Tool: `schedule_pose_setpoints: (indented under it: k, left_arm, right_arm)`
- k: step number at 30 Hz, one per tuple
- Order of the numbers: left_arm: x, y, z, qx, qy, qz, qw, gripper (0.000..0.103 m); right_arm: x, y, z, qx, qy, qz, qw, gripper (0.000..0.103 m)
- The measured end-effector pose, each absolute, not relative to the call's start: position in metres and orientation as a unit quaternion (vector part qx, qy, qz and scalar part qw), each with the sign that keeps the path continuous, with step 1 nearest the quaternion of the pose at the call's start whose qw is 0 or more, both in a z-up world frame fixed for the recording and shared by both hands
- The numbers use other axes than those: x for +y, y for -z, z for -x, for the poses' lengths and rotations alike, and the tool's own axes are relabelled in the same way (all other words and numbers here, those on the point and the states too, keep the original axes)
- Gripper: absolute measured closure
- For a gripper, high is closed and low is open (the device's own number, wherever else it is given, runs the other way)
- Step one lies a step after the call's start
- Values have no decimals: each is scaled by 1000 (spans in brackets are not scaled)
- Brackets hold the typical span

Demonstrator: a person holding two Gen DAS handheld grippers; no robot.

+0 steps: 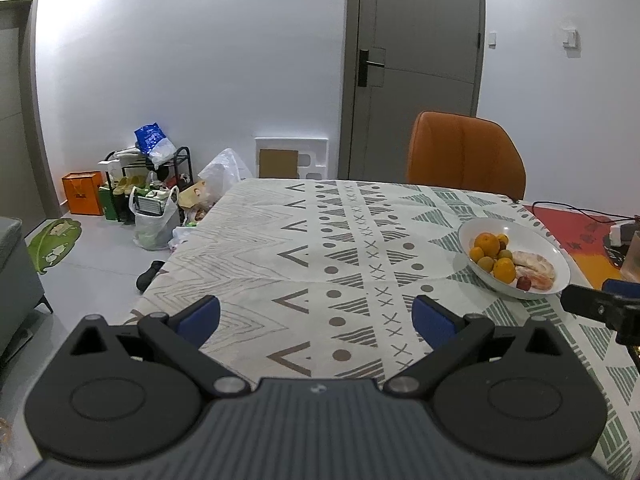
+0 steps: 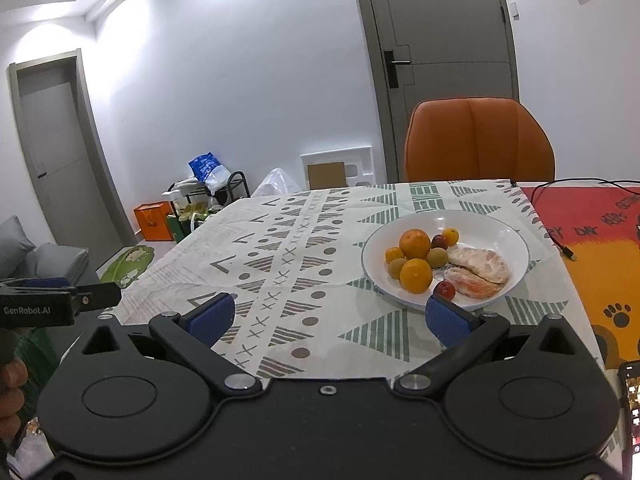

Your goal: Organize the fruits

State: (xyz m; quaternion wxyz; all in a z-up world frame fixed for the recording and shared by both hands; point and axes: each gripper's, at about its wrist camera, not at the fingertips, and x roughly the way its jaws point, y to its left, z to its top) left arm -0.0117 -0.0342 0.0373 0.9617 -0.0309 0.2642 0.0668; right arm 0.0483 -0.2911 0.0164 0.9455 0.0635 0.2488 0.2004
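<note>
A white bowl (image 2: 500,236) stands on the patterned tablecloth and holds several oranges (image 2: 415,243), small green fruits, two red fruits (image 2: 445,289) and peeled pomelo pieces (image 2: 480,266). My right gripper (image 2: 328,318) is open and empty, just in front of the bowl, its right pad next to the rim. The bowl also shows in the left wrist view (image 1: 484,228), to the right. My left gripper (image 1: 316,318) is open and empty over the cloth, left of the bowl.
An orange chair (image 2: 478,140) stands at the table's far side. A red and orange mat (image 2: 592,248) with a black cable lies to the right. A phone (image 2: 630,412) lies at the near right. Bags and a shoe rack (image 1: 152,184) clutter the floor left.
</note>
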Motion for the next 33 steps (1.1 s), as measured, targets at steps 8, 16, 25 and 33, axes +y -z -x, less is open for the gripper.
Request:
schedule_pose_setpoints:
  k: [8, 16, 25, 33]
  left_arm:
    - [-30, -38, 12, 264, -68, 34, 962, 2]
    - [-32, -37, 12, 266, -67, 32, 961, 2]
    - [-34, -36, 13, 267, -67, 31, 961, 2]
    - [-34, -35, 12, 269, -67, 30, 960, 2]
  right_arm:
    - [-290, -15, -49, 249, -200, -65, 946, 0]
    - [-290, -14, -49, 249, -199, -66, 946, 0]
    - [-290, -14, -49, 250, -199, -67, 945, 0]
    - [-291, -13, -50, 251, -196, -69, 945, 0]
